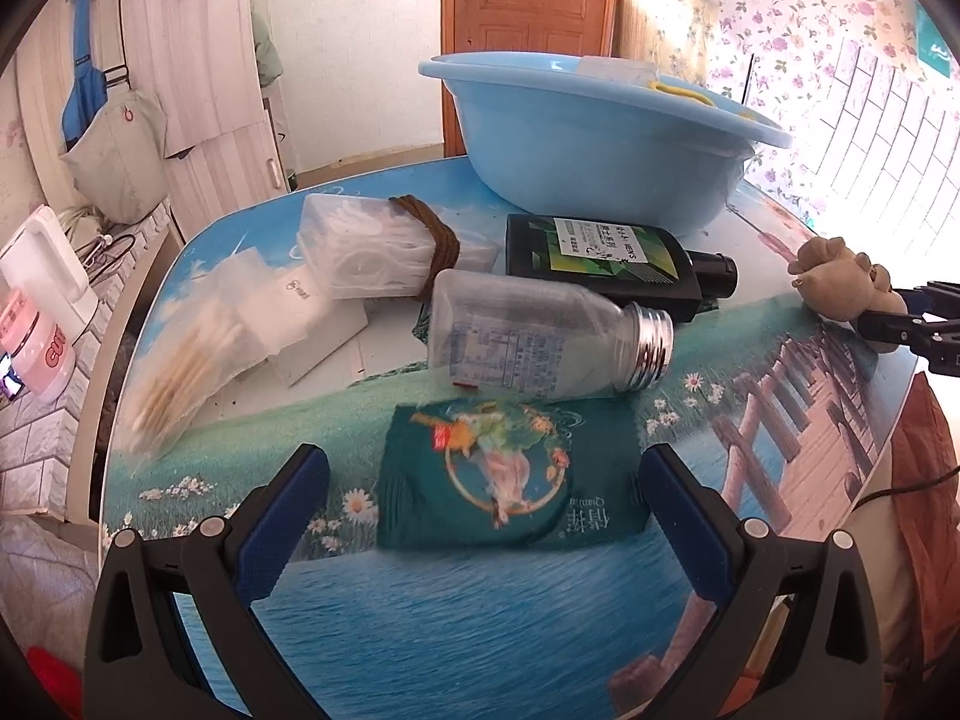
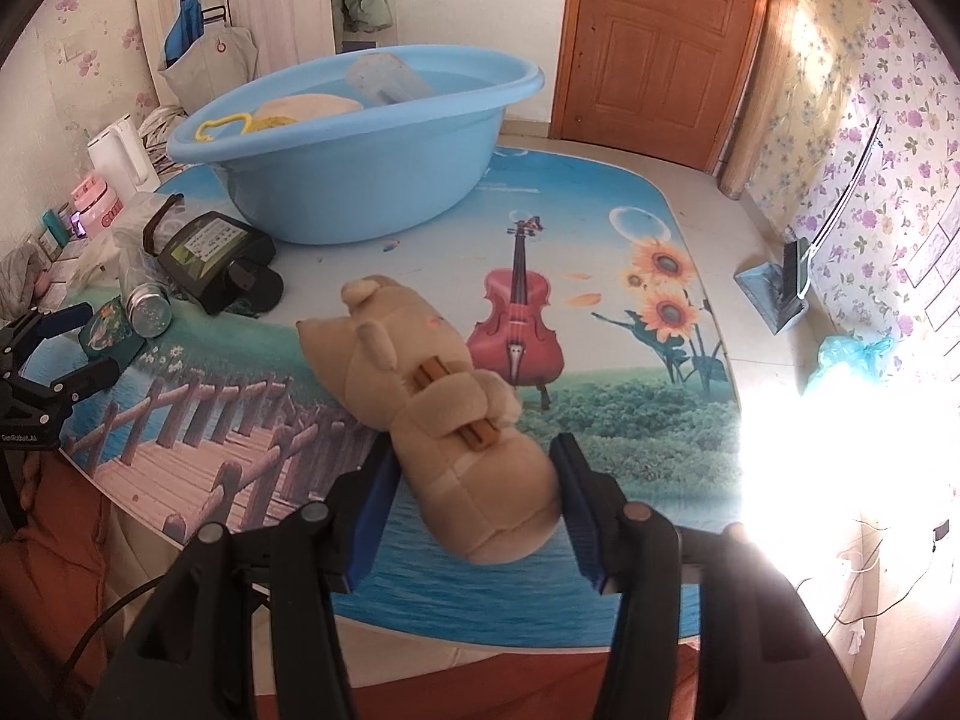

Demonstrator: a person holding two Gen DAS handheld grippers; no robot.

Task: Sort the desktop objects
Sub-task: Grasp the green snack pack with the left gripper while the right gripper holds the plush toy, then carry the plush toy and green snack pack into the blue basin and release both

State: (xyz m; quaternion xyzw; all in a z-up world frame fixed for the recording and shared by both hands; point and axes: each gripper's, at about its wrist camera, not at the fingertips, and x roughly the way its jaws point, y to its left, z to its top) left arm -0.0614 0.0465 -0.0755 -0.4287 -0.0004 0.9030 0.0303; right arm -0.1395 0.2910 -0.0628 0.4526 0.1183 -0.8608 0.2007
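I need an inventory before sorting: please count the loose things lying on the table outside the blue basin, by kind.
Bottles: 2, the clear bottle and the dark bottle
Swab packs: 2, the box and the bag
Green packet: 1
White flat pack: 1
Plush toy: 1
Total: 7

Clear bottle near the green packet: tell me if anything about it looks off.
The clear bottle lies tipped on its side on the table, with its silver threaded neck bare and no cap on it. It leans across the dark bottle, also lying flat, just beyond the green packet. Nothing appears spilled.
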